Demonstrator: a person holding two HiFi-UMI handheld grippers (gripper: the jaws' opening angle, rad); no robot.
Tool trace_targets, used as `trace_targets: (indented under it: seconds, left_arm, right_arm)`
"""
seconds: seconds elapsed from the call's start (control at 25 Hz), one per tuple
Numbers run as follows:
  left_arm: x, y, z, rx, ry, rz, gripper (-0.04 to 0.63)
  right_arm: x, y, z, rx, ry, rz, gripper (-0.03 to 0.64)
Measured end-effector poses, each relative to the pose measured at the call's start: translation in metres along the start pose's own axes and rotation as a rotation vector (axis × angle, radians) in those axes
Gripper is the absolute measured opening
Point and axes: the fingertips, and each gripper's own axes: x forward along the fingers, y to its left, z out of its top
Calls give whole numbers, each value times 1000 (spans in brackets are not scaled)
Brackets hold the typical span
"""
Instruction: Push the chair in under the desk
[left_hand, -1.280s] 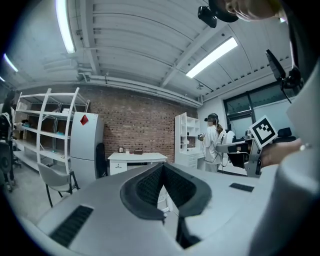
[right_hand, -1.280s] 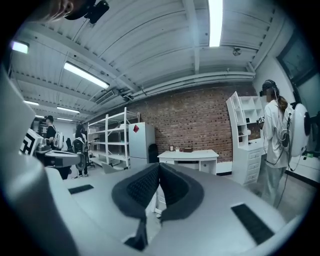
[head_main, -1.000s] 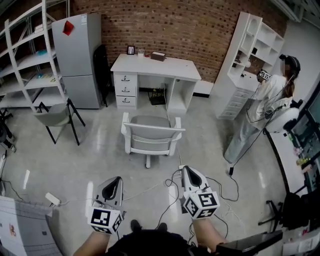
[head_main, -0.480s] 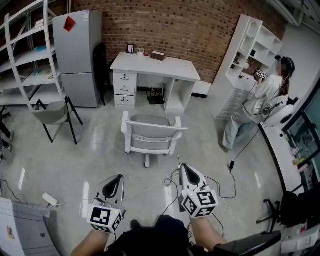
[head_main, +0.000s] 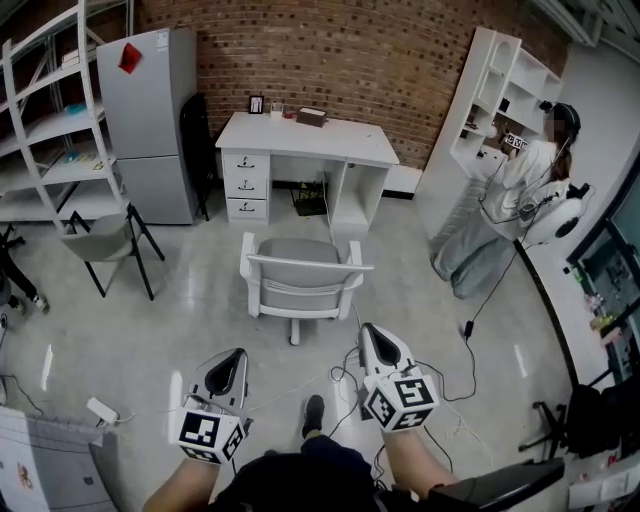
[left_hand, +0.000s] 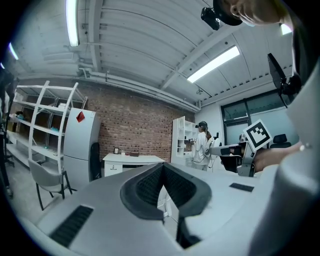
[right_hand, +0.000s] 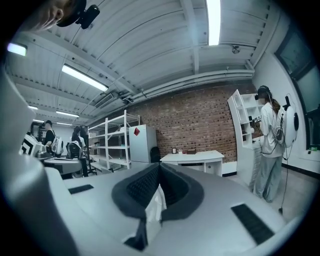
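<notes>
A grey swivel chair (head_main: 300, 280) with white arms stands pulled out on the floor, its back toward me. The white desk (head_main: 310, 140) with drawers on its left stands beyond it against the brick wall. My left gripper (head_main: 233, 358) and right gripper (head_main: 371, 334) are held side by side, pointing level at the chair and a short way from its back. Both are shut with nothing between the jaws. In the left gripper view the closed left gripper (left_hand: 162, 169) hides the chair, and the desk (left_hand: 131, 159) shows past it. The right gripper (right_hand: 159, 171) likewise covers the chair, with the desk (right_hand: 197, 155) behind.
A grey fridge (head_main: 140, 120) and white racks (head_main: 45, 130) stand at the left, with a grey folding chair (head_main: 105, 235) in front. At the right a person (head_main: 510, 195) stands by a white bookcase (head_main: 490, 100). Cables (head_main: 440, 370) and a power strip (head_main: 100, 408) lie on the floor.
I have stepped forward, so both grippers are nearer the chair's back and a foot now shows between them. The person at the right has shifted toward the bookcase.
</notes>
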Motion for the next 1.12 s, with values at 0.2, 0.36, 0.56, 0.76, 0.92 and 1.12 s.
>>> trace_targets:
  seconds: [0.2,0.36,0.56,0.76,0.92,1.12]
  left_arm:
    - [34,6,0,-8,21,2,6]
    - [69,12,7,-4,28,5,6]
    - [117,14,7,-5,46,10,6]
    - [164,15,-4,-13,67,-5,6]
    - [204,19,-15,-13,97,-3,6]
    - [241,25,-16,19,127,13,6]
  right_arm:
    - [29,-21,5,5,-11,10,8]
    - [57,-43,10,16,-11,26,8]
    - [85,-73,13,-3,5,40,8]
    - [114,-101,-1,-3,50,48,8]
    - [139,-121,-10,-18,75,66,8]
    - [166,-142,-10,-21,97,104,9]
